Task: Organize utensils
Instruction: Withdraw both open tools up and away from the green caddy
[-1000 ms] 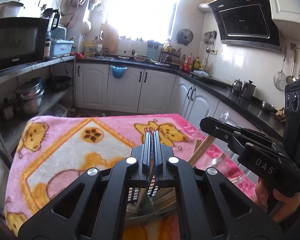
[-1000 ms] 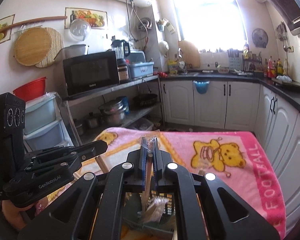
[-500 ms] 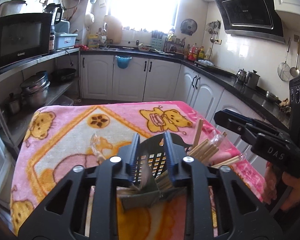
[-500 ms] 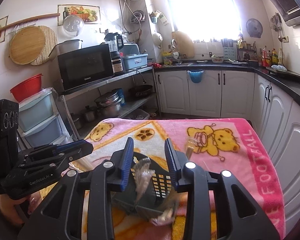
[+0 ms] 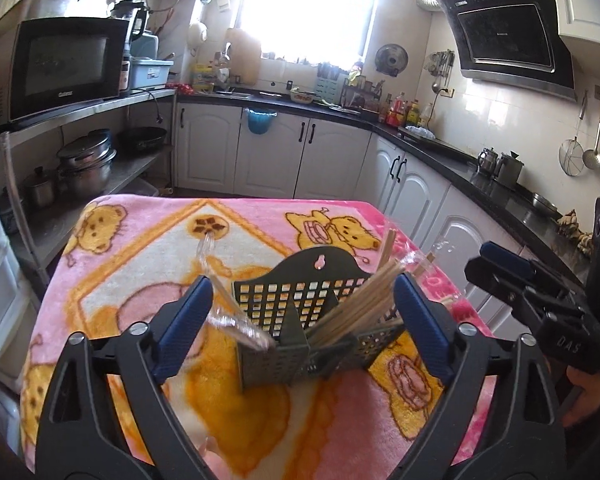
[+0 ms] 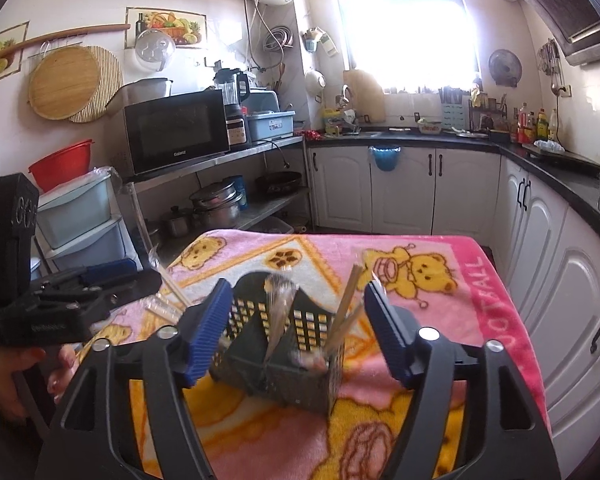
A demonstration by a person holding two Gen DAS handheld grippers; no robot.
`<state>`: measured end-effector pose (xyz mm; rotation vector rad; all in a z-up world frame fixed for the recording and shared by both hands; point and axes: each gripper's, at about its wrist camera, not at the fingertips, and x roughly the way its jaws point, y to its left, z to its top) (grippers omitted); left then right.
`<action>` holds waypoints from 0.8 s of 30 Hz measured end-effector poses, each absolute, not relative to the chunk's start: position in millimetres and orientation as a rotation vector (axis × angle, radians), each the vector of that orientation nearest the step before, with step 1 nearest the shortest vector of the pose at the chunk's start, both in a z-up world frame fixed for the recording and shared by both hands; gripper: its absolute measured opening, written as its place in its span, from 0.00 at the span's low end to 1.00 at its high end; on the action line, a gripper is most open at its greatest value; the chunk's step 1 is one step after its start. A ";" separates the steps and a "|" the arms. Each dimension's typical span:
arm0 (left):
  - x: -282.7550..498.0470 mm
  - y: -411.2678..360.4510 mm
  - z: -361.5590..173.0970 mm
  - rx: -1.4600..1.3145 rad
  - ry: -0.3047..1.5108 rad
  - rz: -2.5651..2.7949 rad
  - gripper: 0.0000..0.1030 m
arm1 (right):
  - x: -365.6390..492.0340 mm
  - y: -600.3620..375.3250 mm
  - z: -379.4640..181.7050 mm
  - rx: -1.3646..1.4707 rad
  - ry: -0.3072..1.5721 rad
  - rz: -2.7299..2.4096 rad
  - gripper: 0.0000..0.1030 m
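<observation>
A dark perforated utensil holder [image 5: 304, 320] [image 6: 284, 344] with compartments stands on the pink bear blanket [image 5: 148, 256] [image 6: 452, 288]. Wooden chopsticks [image 5: 360, 304] [image 6: 346, 312] lean in its right compartment. Clear plastic-wrapped utensils [image 5: 236, 320] [image 6: 278, 304] lean in its left compartment. My left gripper [image 5: 303, 324] is open and empty, just in front of the holder. My right gripper [image 6: 296, 328] is open and empty, also just in front of it. The right gripper shows at the right edge of the left wrist view [image 5: 540, 312]; the left gripper shows at the left of the right wrist view [image 6: 80, 296].
More wrapped chopsticks [image 6: 168, 300] lie on the blanket left of the holder. The table's right edge borders white cabinets [image 6: 560, 264]. A metal shelf with a microwave [image 6: 176, 136] and pots [image 5: 84, 164] stands to the left.
Both grippers were shut on wrapped utensils over the holder. They have opened, dropped the utensils into the compartments, and pulled back and up.
</observation>
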<state>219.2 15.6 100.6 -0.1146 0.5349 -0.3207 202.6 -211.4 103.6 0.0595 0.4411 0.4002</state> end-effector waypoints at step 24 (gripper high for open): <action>143.4 19.3 48.3 -0.164 0.595 -0.189 0.90 | 131.6 -219.9 49.0 0.030 0.509 0.355 0.92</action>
